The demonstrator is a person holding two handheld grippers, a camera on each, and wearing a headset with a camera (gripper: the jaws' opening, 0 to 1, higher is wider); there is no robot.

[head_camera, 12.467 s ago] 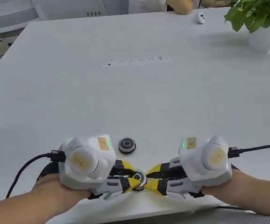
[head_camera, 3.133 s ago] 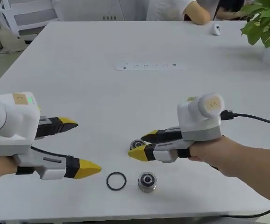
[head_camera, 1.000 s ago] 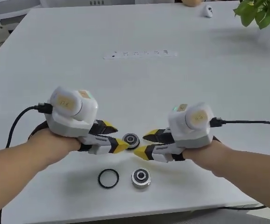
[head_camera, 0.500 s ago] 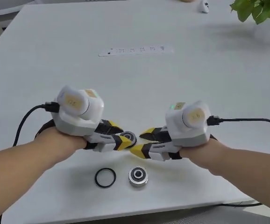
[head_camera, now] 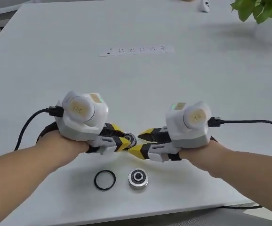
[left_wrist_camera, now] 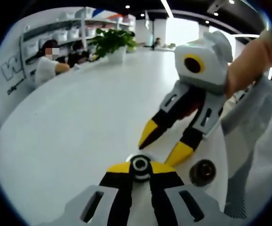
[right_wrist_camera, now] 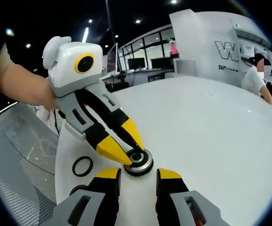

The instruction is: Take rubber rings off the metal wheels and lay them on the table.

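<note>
A metal wheel with a black rubber ring [head_camera: 129, 139] sits between the yellow jaws of my left gripper [head_camera: 123, 140], which is shut on it; the left gripper view has the wheel [left_wrist_camera: 140, 165] clamped at its tips. My right gripper [head_camera: 139, 142] faces it from the right, open, its tips just short of the wheel [right_wrist_camera: 140, 161]. Nearer the table's front edge lie a loose black rubber ring [head_camera: 105, 180] and a bare metal wheel [head_camera: 138, 178]. The ring [right_wrist_camera: 82, 165] also lies left of the right gripper's jaws.
A white power strip [head_camera: 136, 49] lies mid-table. A potted plant [head_camera: 260, 9] stands at the far right corner, with a small white object [head_camera: 203, 5] beside it. Cables trail from both grippers toward the near table edge [head_camera: 126, 217].
Over the last second the left gripper moved right and shut on the ringed wheel, and the right gripper drew closer. The loose ring and bare wheel have not moved.
</note>
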